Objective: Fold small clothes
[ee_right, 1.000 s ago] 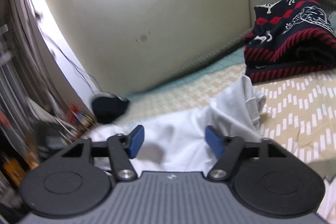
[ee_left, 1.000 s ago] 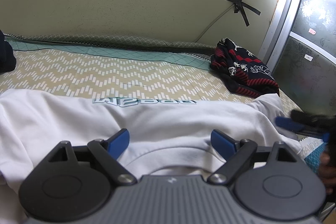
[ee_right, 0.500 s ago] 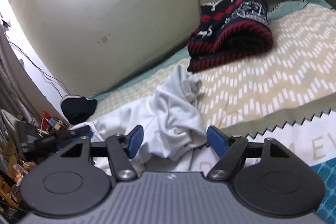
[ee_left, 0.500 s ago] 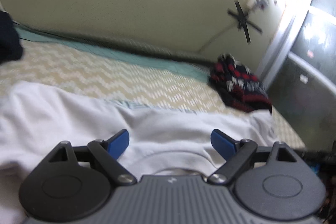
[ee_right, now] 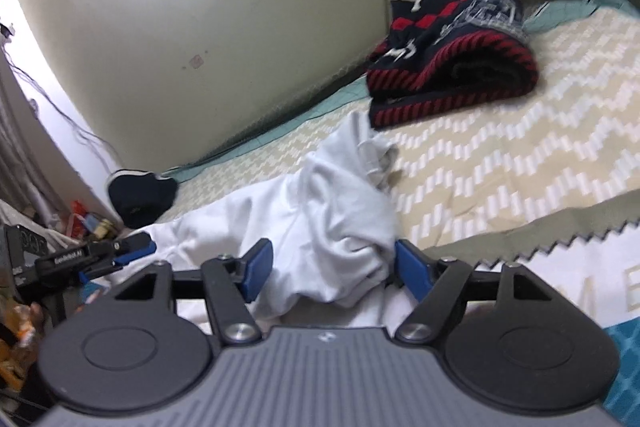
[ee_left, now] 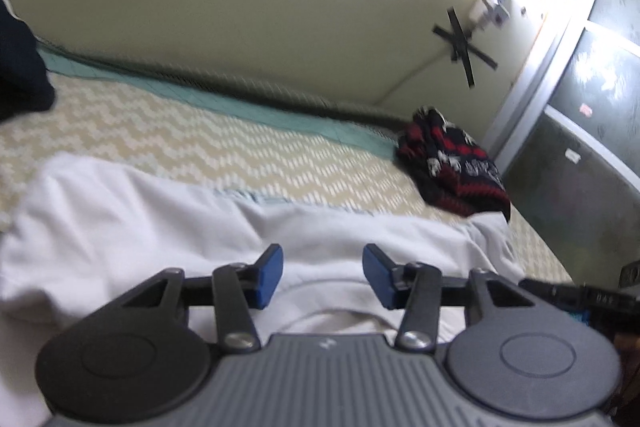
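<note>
A white sweatshirt [ee_left: 160,227] lies spread on the bed, collar toward me. My left gripper [ee_left: 323,273] hovers over the collar area; its jaws are closing, with white cloth showing in the gap and no pad seen pressing on it. It also shows in the right wrist view as the left gripper [ee_right: 132,251] at the far left. My right gripper [ee_right: 334,269] stands open around the bunched white sleeve [ee_right: 344,211], which fills the space between its blue pads without being squeezed.
A folded dark knit with red stripes [ee_right: 452,67] sits near the wall corner on the zigzag bedspread [ee_right: 520,155]. A dark cap-like item [ee_right: 140,197] lies at the bed's far left. Cluttered shelves [ee_right: 24,267] stand beside the bed.
The left jaws have narrowed over the collar, and its view has tilted up from a second ago. The right gripper has swung toward the bunched sleeve, which now lies between its pads.
</note>
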`<state>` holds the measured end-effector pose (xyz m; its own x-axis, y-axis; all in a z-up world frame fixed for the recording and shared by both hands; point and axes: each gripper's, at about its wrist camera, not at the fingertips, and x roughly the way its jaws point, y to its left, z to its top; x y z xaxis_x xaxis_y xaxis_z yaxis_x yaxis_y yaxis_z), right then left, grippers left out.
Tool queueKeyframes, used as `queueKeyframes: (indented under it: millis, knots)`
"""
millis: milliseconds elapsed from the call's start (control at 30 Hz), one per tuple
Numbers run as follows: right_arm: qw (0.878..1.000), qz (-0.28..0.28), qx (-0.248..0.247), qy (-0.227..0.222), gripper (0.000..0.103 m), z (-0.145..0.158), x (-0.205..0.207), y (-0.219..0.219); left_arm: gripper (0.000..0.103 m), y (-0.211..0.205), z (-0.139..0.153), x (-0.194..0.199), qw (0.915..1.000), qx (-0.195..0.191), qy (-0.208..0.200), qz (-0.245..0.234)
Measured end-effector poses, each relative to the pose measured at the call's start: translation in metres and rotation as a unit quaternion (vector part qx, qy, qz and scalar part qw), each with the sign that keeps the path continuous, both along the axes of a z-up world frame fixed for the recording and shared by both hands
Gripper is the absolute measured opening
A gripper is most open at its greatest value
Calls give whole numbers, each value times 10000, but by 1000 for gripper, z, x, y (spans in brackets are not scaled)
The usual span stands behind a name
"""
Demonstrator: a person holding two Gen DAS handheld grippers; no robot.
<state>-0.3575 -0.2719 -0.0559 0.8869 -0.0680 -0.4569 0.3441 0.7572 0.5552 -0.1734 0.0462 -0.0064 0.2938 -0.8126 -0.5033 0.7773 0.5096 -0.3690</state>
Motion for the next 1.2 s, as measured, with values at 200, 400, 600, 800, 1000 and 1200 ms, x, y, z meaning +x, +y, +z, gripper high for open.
queueKeyframes:
  millis: [200,400,600,800,1000,1200]
  knots:
    - [9998,-76,156,-24,73,-4,-2,-10,45,-14,-16,-1,9998,177,51,-67]
    - [9996,269,36,-77,62,-7,19,9,42,-13,-20,6,9997,132,212,-33]
    - [9927,221,1095,-466,27,-14,18,-7,41,-15,-19,3,9997,199,112,-26]
    - [9861,774,931,-1141,23,32,23,10,41,-14,-18,3,9997,179,135,-15]
    - [9758,1600,651,-1338,23,61,67,50,44,21,-3,3,9987,-411,280,108]
    - [9655,2150,711,-1282,23,73,123,80,49,104,22,-1,9930,-916,-80,739]
